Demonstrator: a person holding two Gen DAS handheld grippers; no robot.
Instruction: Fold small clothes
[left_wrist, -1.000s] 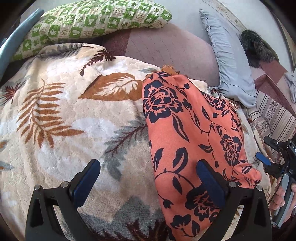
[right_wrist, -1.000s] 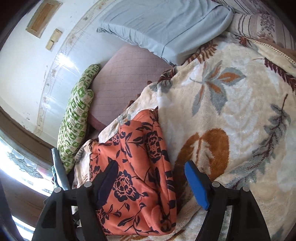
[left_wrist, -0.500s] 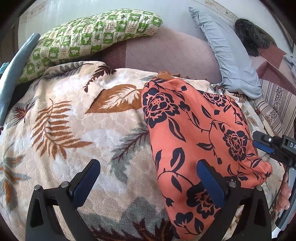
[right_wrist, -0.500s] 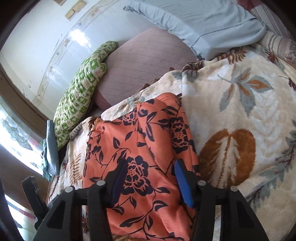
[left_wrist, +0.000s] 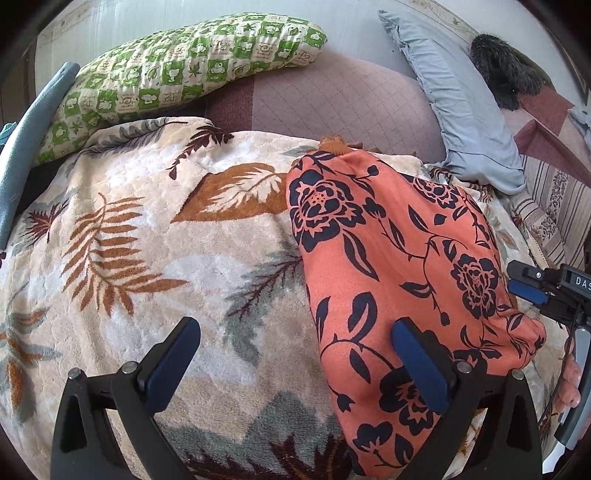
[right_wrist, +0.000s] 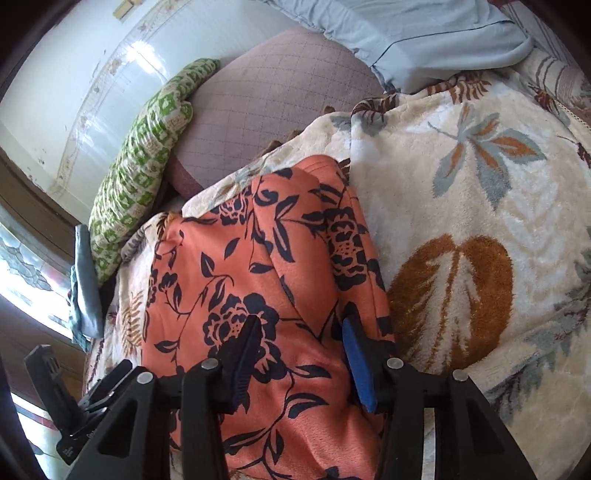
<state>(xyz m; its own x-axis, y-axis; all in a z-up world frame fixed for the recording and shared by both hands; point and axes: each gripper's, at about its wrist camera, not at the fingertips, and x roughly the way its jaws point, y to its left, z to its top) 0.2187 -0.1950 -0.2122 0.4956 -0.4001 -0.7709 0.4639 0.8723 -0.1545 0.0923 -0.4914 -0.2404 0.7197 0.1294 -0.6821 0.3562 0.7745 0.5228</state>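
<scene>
Orange floral garment (left_wrist: 399, 266), printed with dark navy roses and leaves, lying folded into a long, roughly rectangular shape on a cream plush blanket (left_wrist: 155, 258) patterned with brown and grey leaves; in the left wrist view it occupies the right half of the blanket, running from near the lower edge up toward the pillows; left gripper (left_wrist: 295, 360) with jaws spread wide, the left finger over bare blanket, the right finger (left_wrist: 421, 369) over the garment's lower part, nothing pinched between them; right gripper (right_wrist: 301, 360) positioned over the garment's near end, its jaws about half apart after a recent narrowing and slight reopening, with orange cloth lying between the two blue pads; whether the pads actually press on the fabric cannot be told, though no fold is visibly lifted; in the left wrist view the right gripper appears at the right margin beside the garment's edge, with fingertips (left_wrist: 567, 384) of the person's hand below it; behind the blanket: a green-and-white checked pillow (left_wrist: 177, 66), a mauve quilted cushion (left_wrist: 332, 99) and a pale blue pillow (left_wrist: 465, 114); a dark furry object (left_wrist: 502, 77) at upper right; a blue-grey cloth (left_wrist: 26, 147) draped at the left margin; striped bedding (left_wrist: 554, 210) at the far right.
</scene>
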